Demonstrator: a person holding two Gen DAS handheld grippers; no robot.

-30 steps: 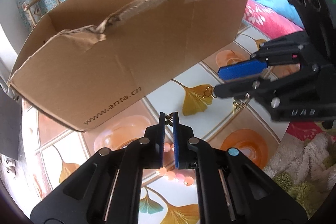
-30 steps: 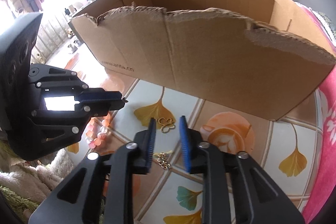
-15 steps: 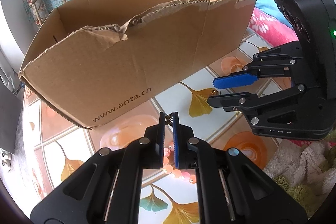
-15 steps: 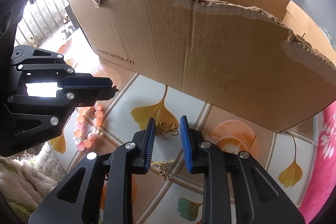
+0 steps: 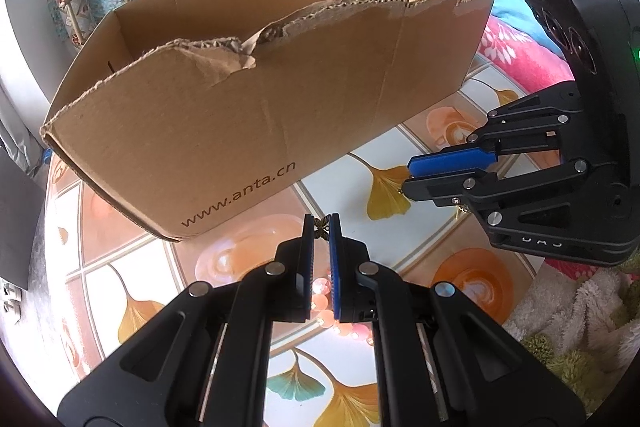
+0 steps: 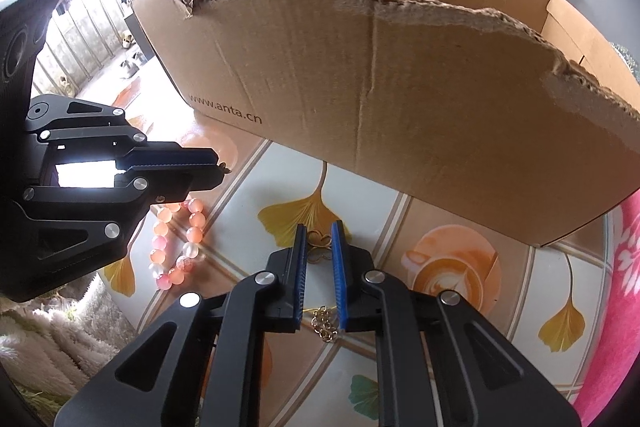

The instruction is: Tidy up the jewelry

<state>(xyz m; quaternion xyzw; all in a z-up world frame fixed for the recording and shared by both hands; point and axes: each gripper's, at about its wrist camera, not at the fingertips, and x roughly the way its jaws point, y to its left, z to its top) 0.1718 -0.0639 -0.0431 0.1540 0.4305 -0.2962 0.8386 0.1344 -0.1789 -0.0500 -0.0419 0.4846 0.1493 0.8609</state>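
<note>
Right now a small bronze butterfly charm [image 5: 321,225] sits pinched at the tips of the left gripper [image 5: 321,227], held above the ginkgo-print tabletop [image 6: 280,167]. Gold clover pendant [image 6: 319,246] w/ its chain [image 6: 325,323] lies on the table betw. the right gripper [image 6: 319,239] fingers, jaws apart, not touching it. Pink bead bracelet [image 6: 178,241] lies just left. Torn cardboard box [image 5: 248,115], printed www.anta.cn, stands behind.
</note>
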